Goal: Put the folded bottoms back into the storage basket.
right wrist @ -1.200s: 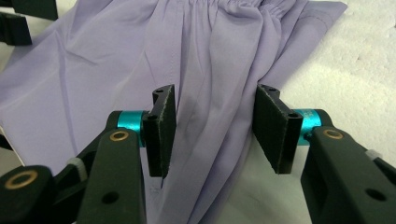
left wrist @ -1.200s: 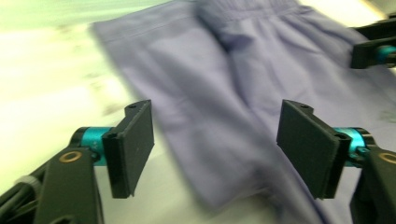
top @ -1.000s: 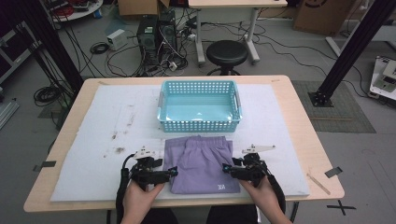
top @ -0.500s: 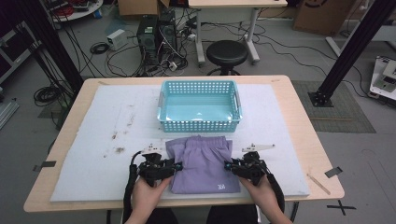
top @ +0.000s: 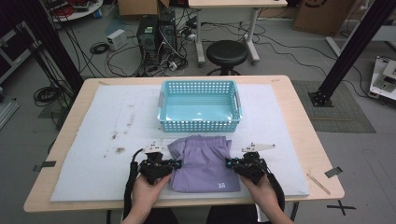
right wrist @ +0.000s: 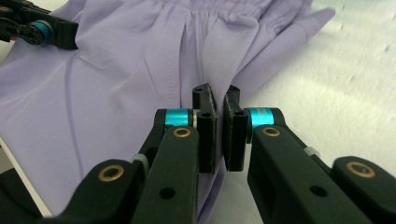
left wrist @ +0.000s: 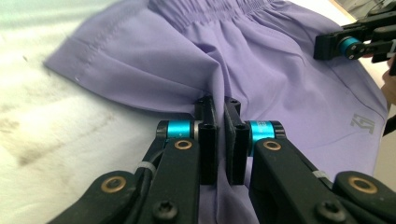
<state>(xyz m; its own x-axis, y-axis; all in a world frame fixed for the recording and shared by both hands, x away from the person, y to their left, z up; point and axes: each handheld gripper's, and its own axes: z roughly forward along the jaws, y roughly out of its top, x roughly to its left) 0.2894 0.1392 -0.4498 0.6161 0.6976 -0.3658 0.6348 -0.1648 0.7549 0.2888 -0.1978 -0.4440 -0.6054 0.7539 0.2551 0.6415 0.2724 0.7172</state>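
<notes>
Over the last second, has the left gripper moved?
Yes. The left gripper moved right, toward the shorts, and now pinches their left edge; judged against the basket, which stayed put.

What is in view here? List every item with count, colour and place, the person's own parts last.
shorts: one, lilac, folded on the mat's near middle.
basket: one, turquoise, behind the shorts.
mat: one, white, stained, covering the table.
table: one, light wood.
stool: one, black, on the floor beyond the table.
left gripper: black, shut on the shorts' left edge.
right gripper: black, shut on the shorts' right edge.
hands: two, at the near edge.
</notes>
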